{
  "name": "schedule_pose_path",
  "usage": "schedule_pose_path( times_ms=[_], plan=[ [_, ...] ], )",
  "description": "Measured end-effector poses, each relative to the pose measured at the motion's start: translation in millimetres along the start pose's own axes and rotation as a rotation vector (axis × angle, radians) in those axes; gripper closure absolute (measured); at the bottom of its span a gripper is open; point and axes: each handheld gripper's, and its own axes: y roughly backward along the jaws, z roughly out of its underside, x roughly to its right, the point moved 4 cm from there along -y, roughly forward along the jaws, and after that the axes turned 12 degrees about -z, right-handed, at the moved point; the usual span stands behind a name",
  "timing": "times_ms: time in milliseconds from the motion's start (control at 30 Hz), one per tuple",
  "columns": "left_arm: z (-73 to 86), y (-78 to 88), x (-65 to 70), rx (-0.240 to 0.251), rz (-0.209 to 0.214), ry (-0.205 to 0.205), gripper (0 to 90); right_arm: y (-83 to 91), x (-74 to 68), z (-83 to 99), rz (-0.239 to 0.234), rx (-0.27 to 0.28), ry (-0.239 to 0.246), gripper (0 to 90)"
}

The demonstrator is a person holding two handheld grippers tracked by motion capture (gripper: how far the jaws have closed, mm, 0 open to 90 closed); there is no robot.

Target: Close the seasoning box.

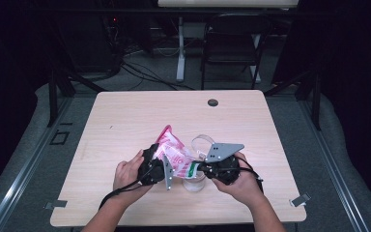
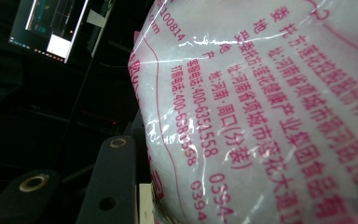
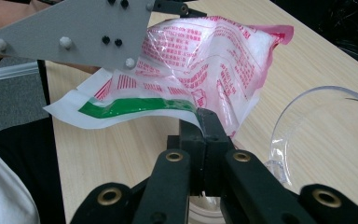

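Observation:
A pink and white printed plastic bag (image 1: 173, 151) of white powder is held up over the table between both grippers. My left gripper (image 1: 163, 164) grips the bag's body, which presses close to the camera in the left gripper view (image 2: 261, 116), beside one black finger (image 2: 116, 177). My right gripper (image 3: 205, 123) is shut on the bag's flat green-striped edge (image 3: 135, 106). A clear plastic cup (image 1: 193, 182) stands on the table under the bag. A second clear round container (image 3: 326, 135) sits just to the right of my right gripper.
The light wooden table (image 1: 125, 121) has a black round grommet (image 1: 213, 102) near its far edge. A dark folding chair (image 1: 232, 43) and cables sit on the floor beyond. The left gripper's grey plate (image 3: 74, 28) shows in the right gripper view.

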Motion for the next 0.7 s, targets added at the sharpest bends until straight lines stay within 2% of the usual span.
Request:
schedule_pose_path(
  times_ms=[133, 400, 700],
  plan=[
    [-2.0, 1.5, -3.7, -0.001, -0.017, -0.054, 59.8, 0.0, 0.2, 0.7, -0.002, -0.007, 0.003, 90.0],
    [-5.4, 2.7, -10.5, 0.002, -0.035, -0.107, 59.9, -0.1, -0.3, 1.3, -0.005, 0.001, 0.000, 90.0],
    [-8.4, 2.9, -13.9, 0.017, -0.051, -0.117, 60.2, 0.6, -0.1, 1.7, -0.009, -0.002, 0.004, 90.0]
  ],
)
